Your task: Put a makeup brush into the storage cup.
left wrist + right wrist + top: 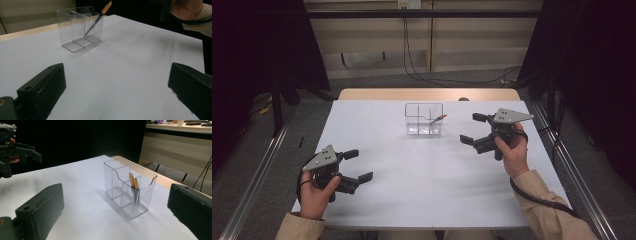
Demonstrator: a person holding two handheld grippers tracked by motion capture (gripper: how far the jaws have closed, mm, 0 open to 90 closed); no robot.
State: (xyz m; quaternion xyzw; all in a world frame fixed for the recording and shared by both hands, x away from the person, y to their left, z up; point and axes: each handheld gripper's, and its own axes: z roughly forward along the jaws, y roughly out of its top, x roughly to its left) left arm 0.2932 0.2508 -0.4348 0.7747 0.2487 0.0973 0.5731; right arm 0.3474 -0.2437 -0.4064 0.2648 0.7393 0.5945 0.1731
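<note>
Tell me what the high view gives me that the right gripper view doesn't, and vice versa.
High view: both sleeves, the grey plate on the right gripper, the table's full outline. Right gripper view: the tool's two orange tips side by side in one compartment of the clear organizer. Both: organizer, tool, white table, and the left gripper, jaws open.

I work at a matte white rectangular surface (422, 185) with a pale wooden strip (429, 94) along its 12 o'clock edge. Beyond lies grey carpeted floor (377, 79), then a beige panelled wall (472, 45) with black cables (412, 60) hanging. Black curtains (257, 50) flank 9 and 3 o'clock.
</note>
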